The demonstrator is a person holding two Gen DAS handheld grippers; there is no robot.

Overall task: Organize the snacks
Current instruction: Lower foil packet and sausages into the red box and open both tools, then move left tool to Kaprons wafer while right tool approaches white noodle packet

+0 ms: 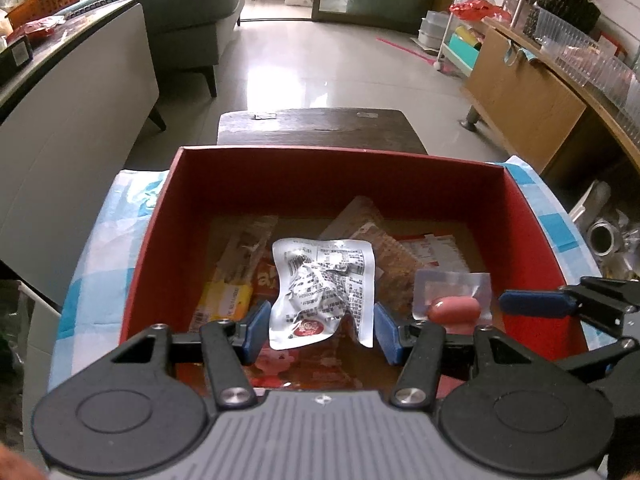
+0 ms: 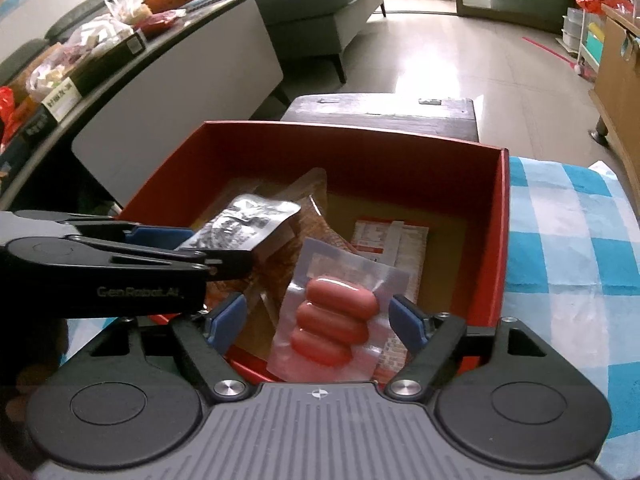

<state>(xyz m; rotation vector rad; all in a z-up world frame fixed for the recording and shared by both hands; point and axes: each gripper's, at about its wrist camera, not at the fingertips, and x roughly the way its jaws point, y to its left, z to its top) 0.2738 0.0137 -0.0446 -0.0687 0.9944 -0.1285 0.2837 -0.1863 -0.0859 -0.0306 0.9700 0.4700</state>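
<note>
The left gripper (image 1: 320, 326) clamps a silver pouch (image 1: 322, 288) above the red box's (image 2: 502, 240) near edge. The right gripper (image 2: 316, 320) stands open around a sausage pack (image 2: 334, 320), unpressed. Several packets already lie inside; these two seem the last. Checked cloth (image 2: 568, 248) beneath; sofa (image 1: 192, 20) and tiled floor (image 1: 320, 60) beyond.

Silver pouch (image 1: 322, 292) hides the snacks (image 1: 240, 276) beneath.

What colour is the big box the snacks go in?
The box is red, seen best in the right wrist view.
</note>
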